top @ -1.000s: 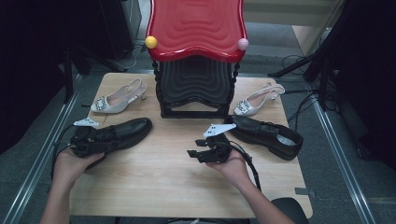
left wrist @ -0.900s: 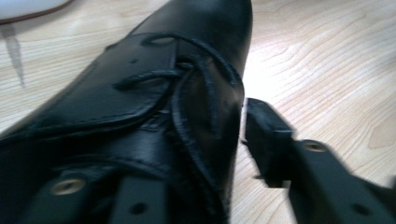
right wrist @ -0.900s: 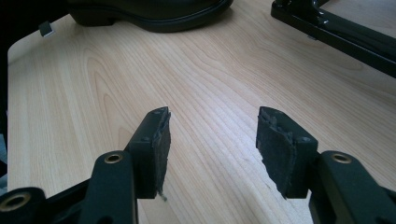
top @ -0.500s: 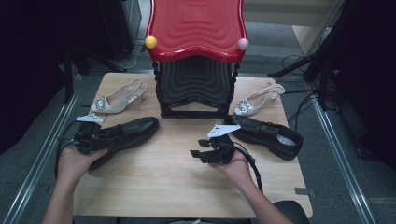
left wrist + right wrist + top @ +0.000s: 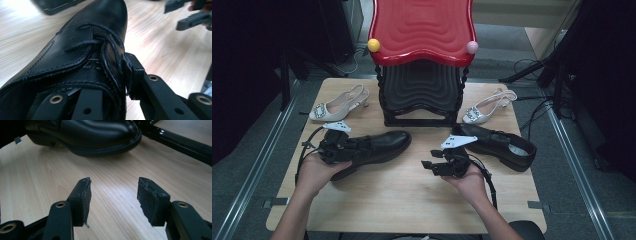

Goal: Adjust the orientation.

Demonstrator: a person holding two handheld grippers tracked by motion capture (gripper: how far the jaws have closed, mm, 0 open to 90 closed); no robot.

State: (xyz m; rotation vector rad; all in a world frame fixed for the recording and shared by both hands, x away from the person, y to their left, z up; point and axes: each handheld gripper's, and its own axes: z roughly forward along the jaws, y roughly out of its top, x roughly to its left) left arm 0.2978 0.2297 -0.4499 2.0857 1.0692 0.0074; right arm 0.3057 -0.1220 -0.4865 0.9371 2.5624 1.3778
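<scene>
While the left gripper [image 5: 343,146] clamps the rear of the glossy black leather lace-up shoe [image 5: 374,148], that shoe lies at about nine o'clock on the pale wooden table [image 5: 402,200], its toe pointing toward three o'clock and its heel end raised slightly in the person's left hand [image 5: 314,171]. Its jaws have just been closing, and the left gripper view shows one of them inside the shoe's opening and the other pressed against the outside beside the laces [image 5: 105,45], so the leather is pinched between them. At eleven o'clock, behind this shoe, a white slingback pump with a jewelled buckle [image 5: 337,105] lies on the table. At twelve o'clock stands a black ribbed stand under a wavy red plastic top [image 5: 422,30], with a yellow ball [image 5: 373,45] and a pink ball [image 5: 472,47] at its front corners. Just right of centre the right gripper [image 5: 432,166] rests in the person's right hand [image 5: 472,180], its jaws wide apart with nothing between the pads [image 5: 85,195], pointing toward nine o'clock at the held shoe's toe. At three o'clock a second black leather shoe [image 5: 499,145] lies near it, and at about one o'clock sits a second white slingback pump [image 5: 487,107].
</scene>
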